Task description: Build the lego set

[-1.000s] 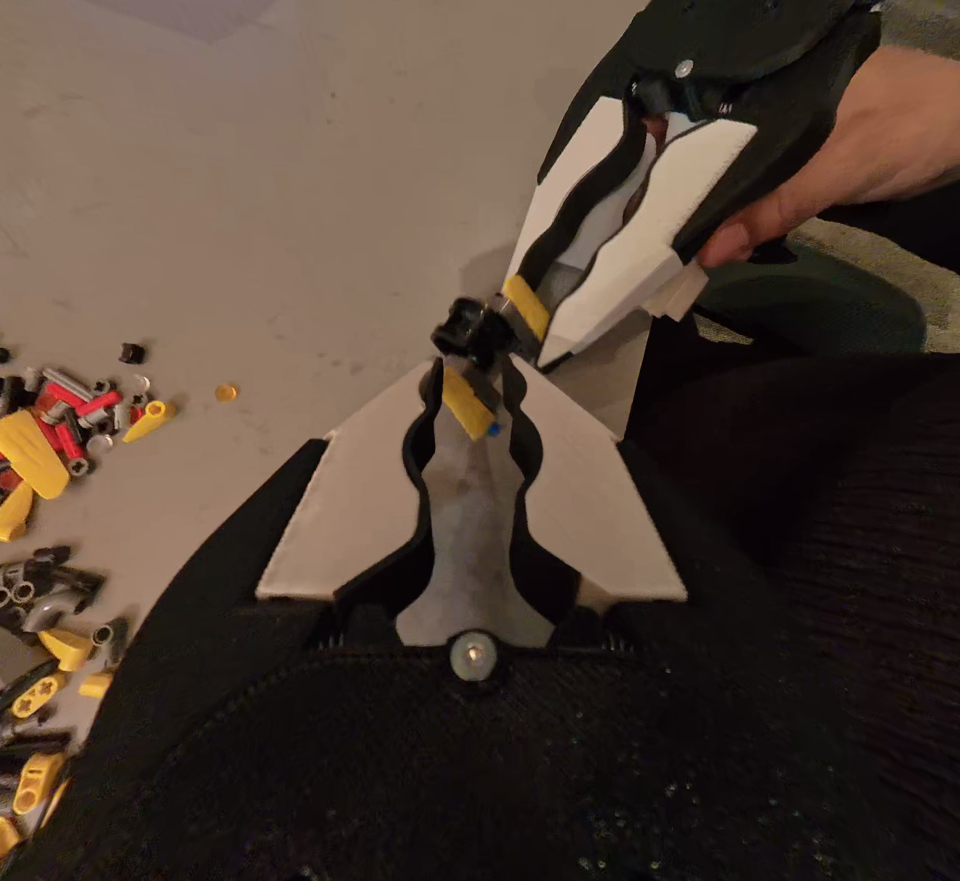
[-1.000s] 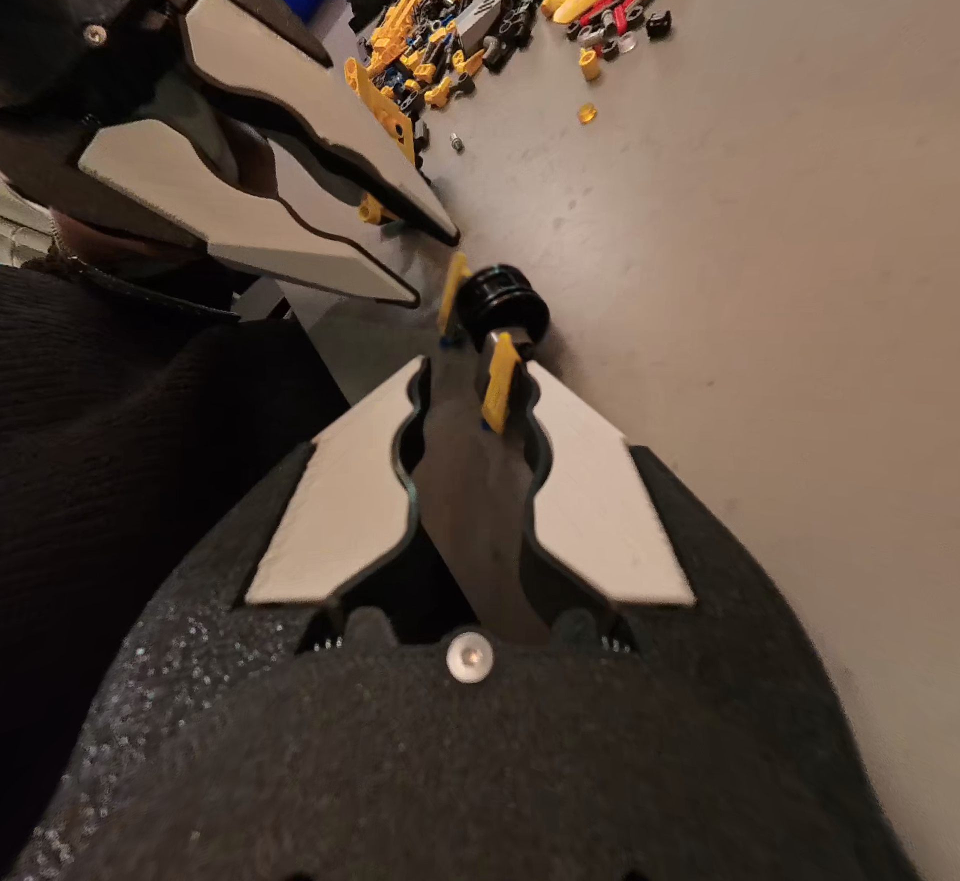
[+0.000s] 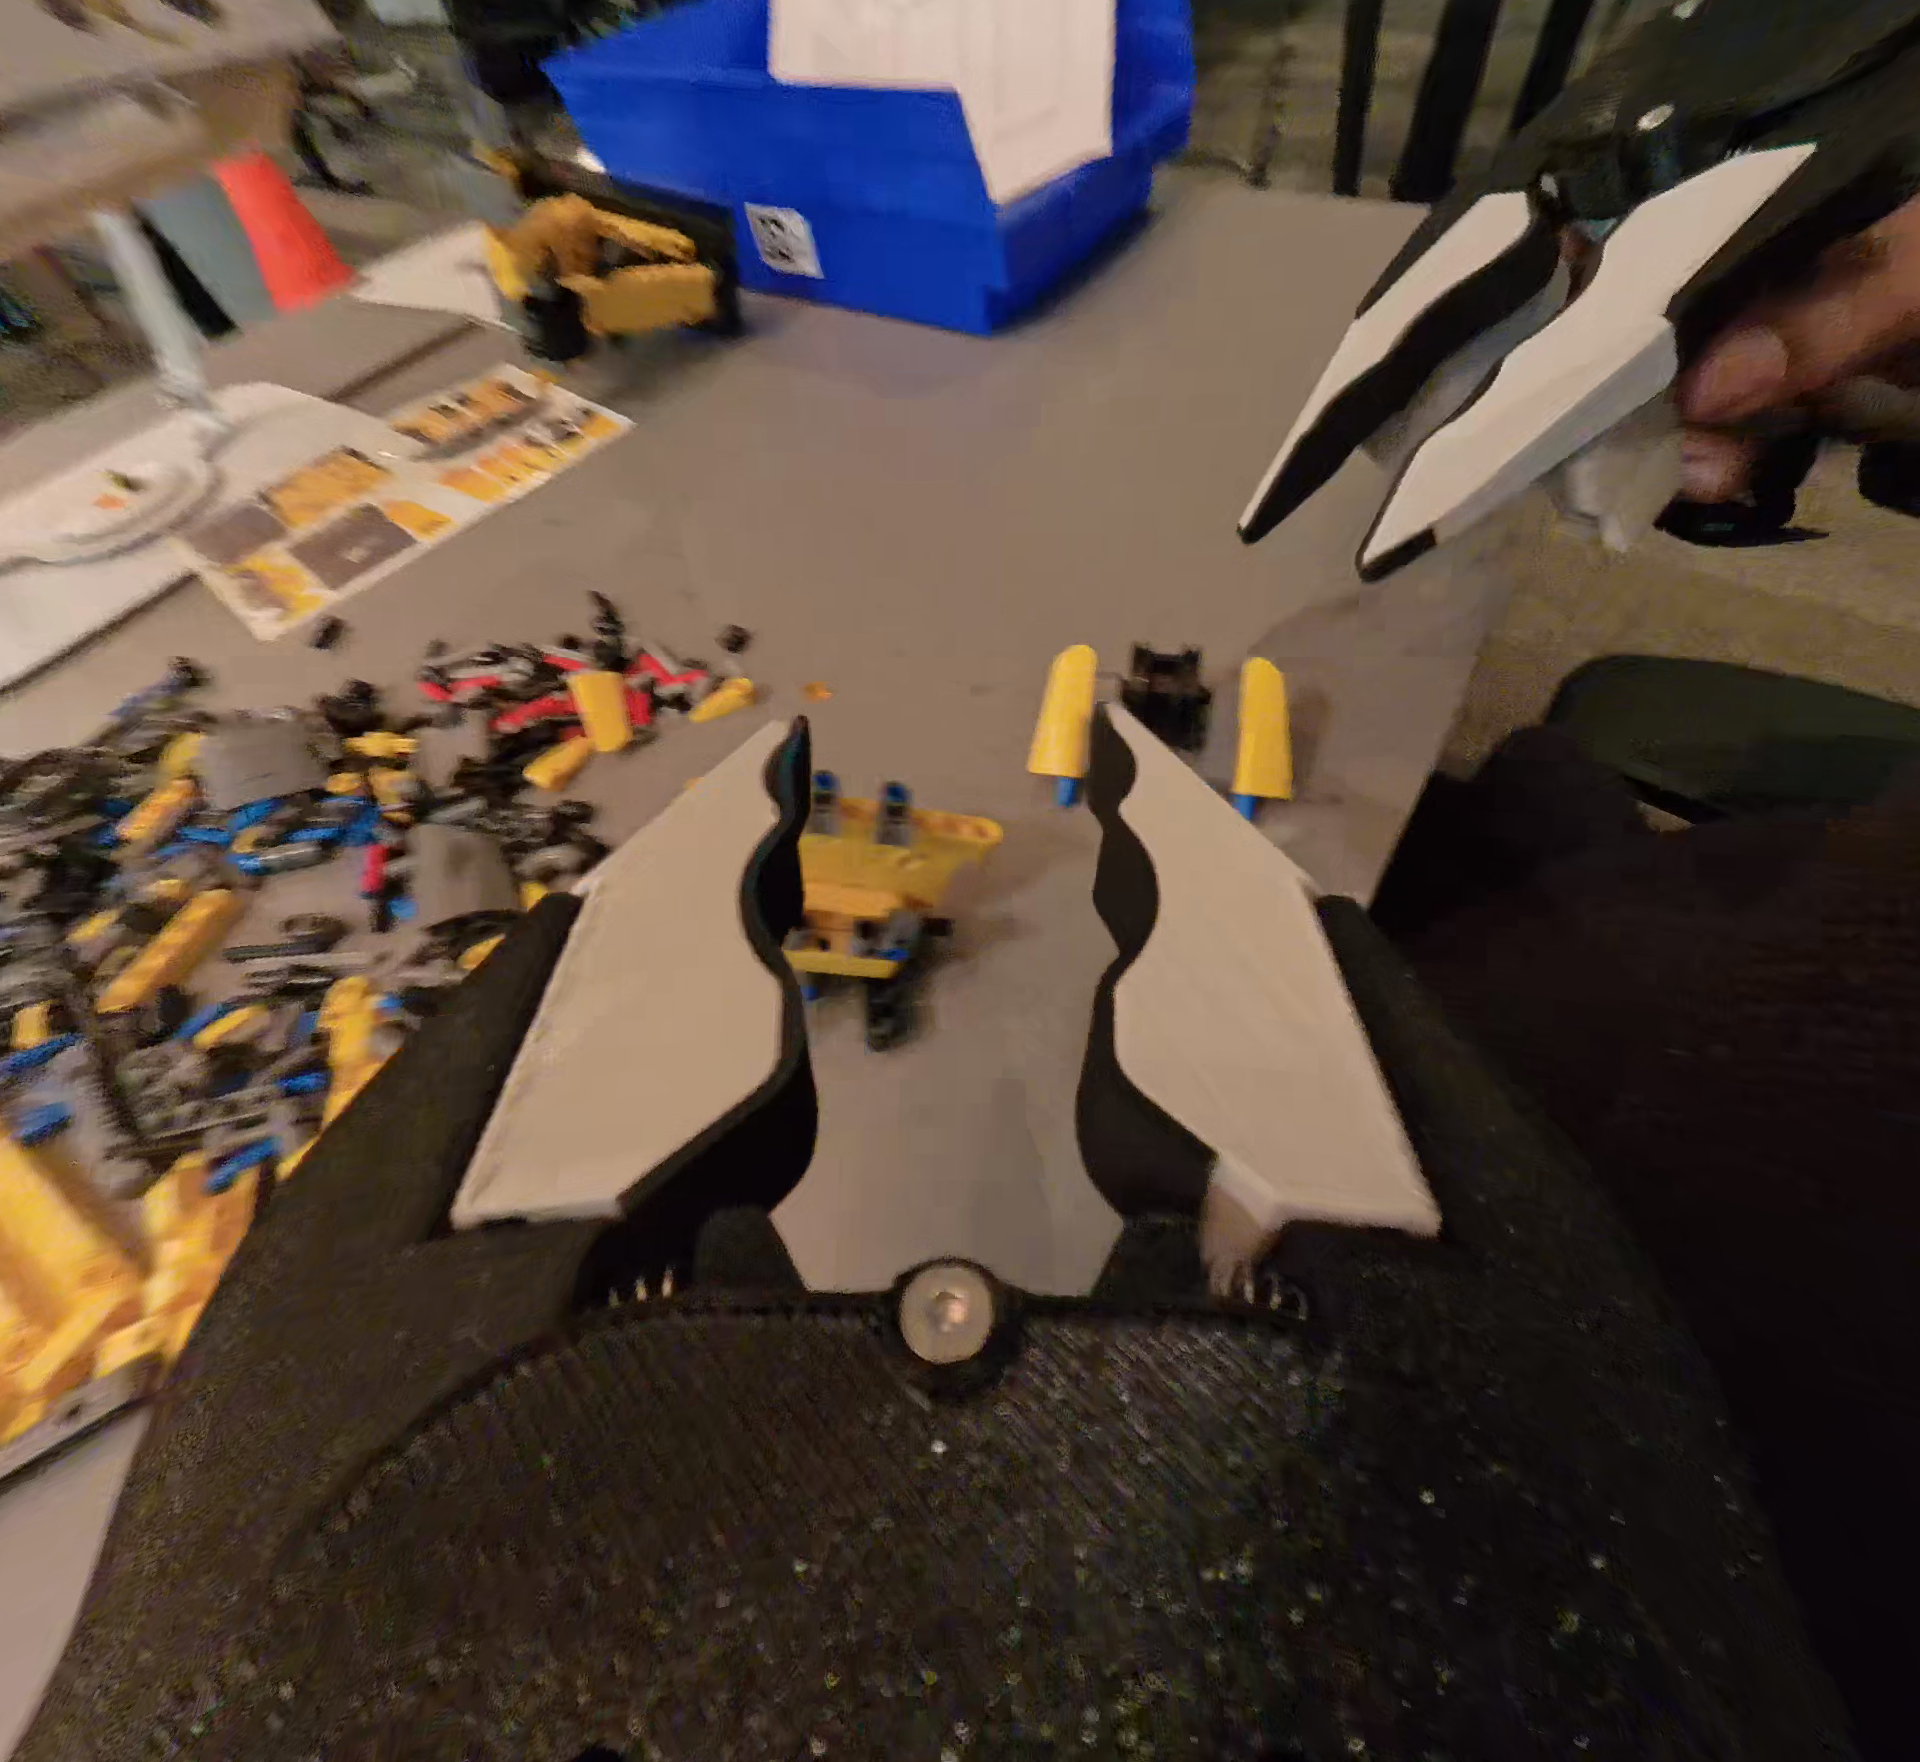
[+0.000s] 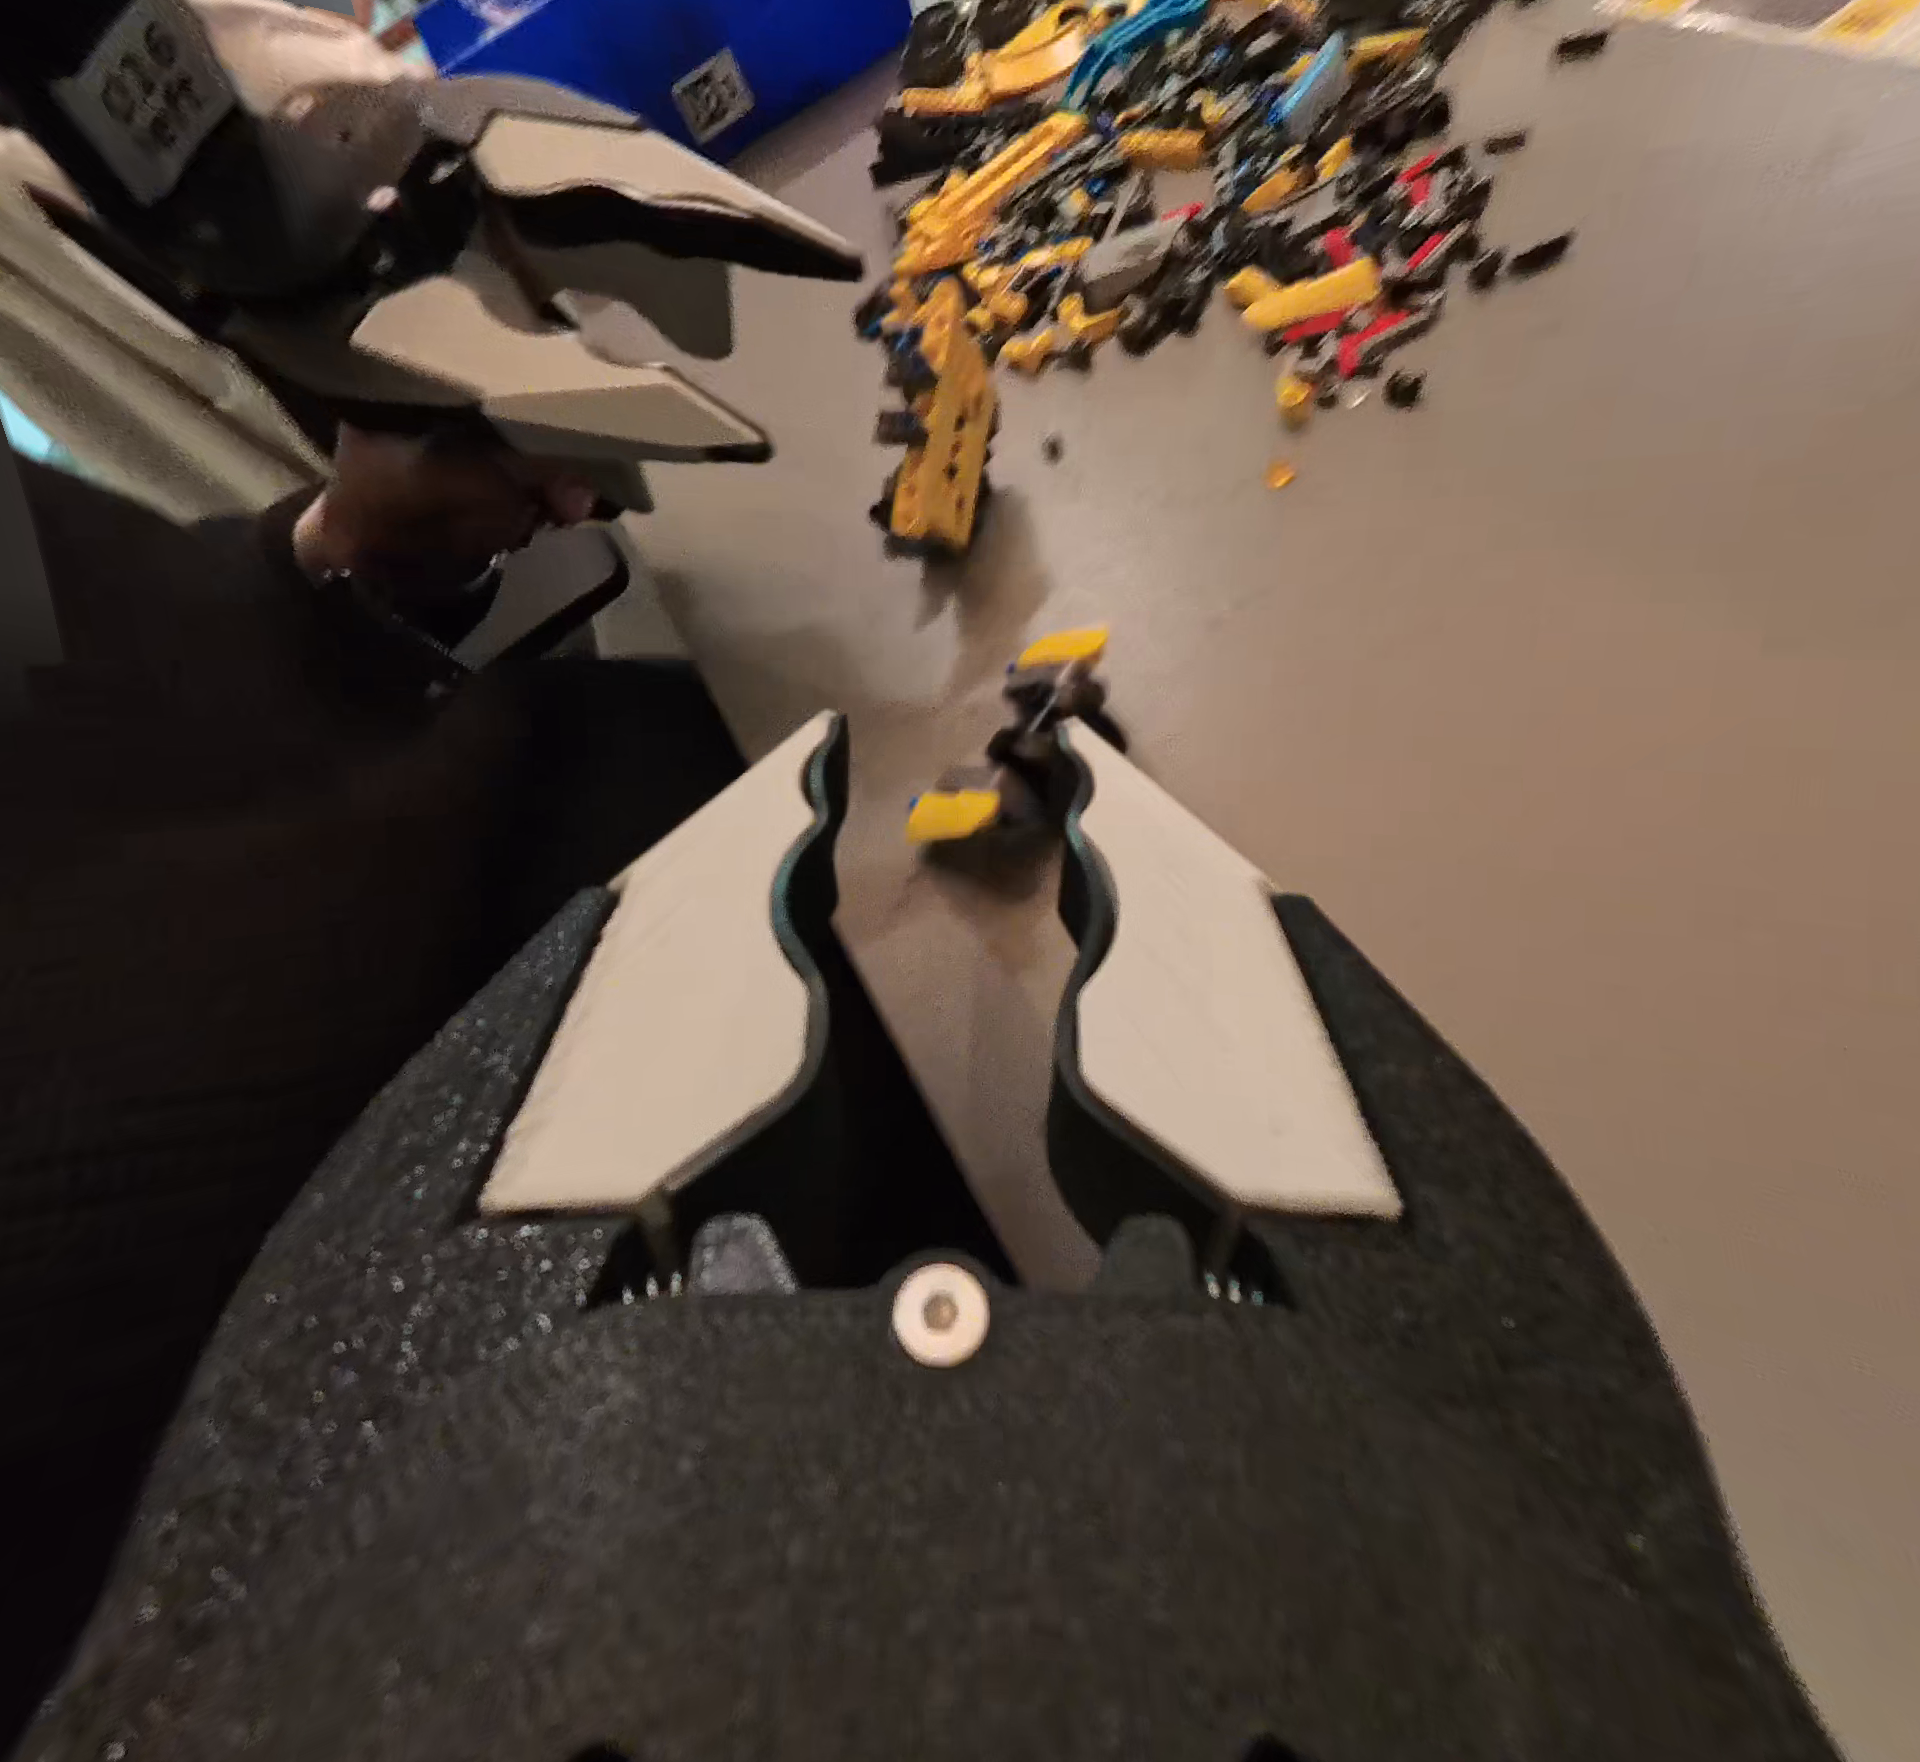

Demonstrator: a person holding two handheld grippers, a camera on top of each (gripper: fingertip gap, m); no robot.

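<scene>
A small assembly of two yellow pieces on a black hub point(image 3: 1166, 699) lies on the grey table point(image 3: 935, 507), just beyond my left gripper's right fingertip. My left gripper point(image 3: 948, 720) is open and empty above the table. A yellow sub-assembly with blue pins point(image 3: 883, 871) lies on the table between its fingers. My right gripper point(image 3: 1309, 554) is raised at the upper right, apart from the pieces. In the right wrist view my right gripper point(image 4: 956, 730) is open and empty, with the small assembly point(image 4: 1029, 746) on the table past its tips. My left gripper point(image 4: 810, 356) shows open at the upper left.
A pile of loose yellow, black, blue and red pieces point(image 3: 260, 860) covers the left of the table. A blue bin point(image 3: 883, 185) with white paper, a built yellow model point(image 3: 603, 278) and instruction sheets point(image 3: 416, 486) stand behind. The table edge runs along the right. The built yellow model point(image 3: 603, 278) is about 35 cm from both grippers' fingertips.
Both grippers were shut on the small assembly, held up between them. Now both are open and drawn back, and the assembly lies on the table.
</scene>
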